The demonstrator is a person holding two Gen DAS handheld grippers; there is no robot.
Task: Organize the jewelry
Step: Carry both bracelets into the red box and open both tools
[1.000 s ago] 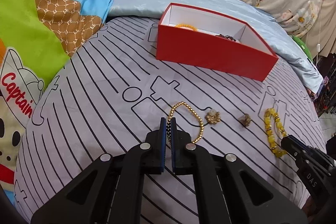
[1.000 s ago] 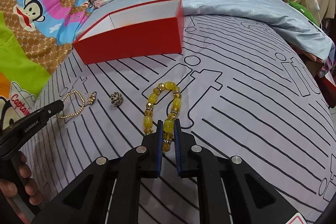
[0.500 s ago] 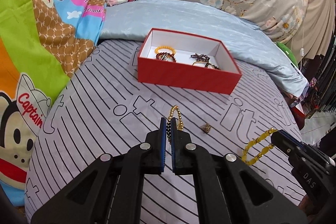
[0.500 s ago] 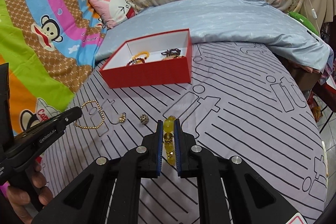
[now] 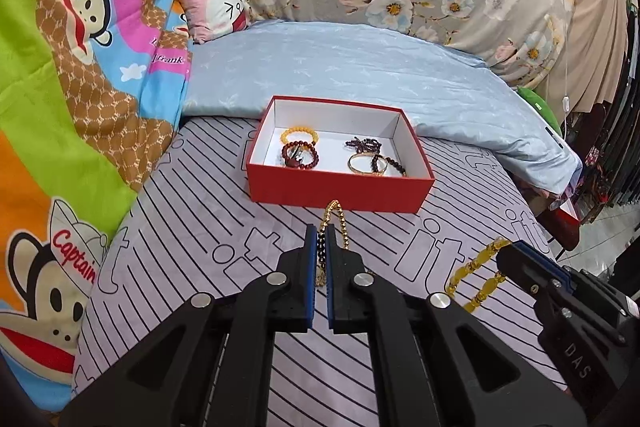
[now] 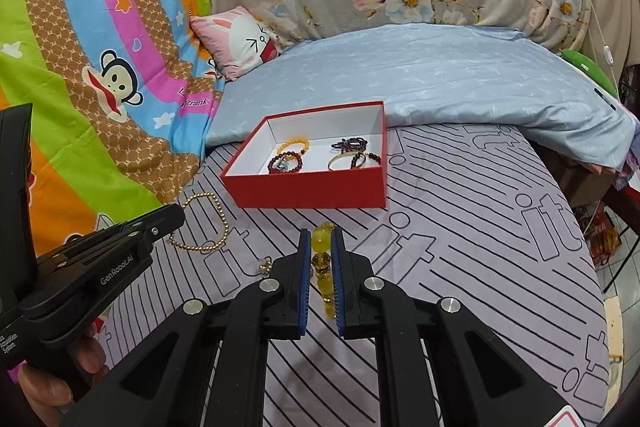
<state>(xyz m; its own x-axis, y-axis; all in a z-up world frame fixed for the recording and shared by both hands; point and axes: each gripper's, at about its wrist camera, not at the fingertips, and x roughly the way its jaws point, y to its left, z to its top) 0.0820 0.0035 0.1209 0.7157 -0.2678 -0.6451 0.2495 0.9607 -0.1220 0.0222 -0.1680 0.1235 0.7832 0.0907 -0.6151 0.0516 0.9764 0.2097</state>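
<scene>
My left gripper is shut on a gold bead bracelet and holds it in the air in front of the red box. My right gripper is shut on a yellow bead bracelet, also lifted above the bed. The yellow bracelet shows in the left wrist view too, hanging from the right gripper. The gold bracelet hangs from the left gripper in the right wrist view. The open red box holds several bracelets.
A small gold ornament lies on the striped bedsheet near my right gripper. A folded light blue quilt lies behind the box. A pink pillow and cartoon blanket are at the left. The bed edge is at the right.
Both grippers have lifted their bracelets off the sheet and risen, so the box inside now shows. They have drawn closer to the red box.
</scene>
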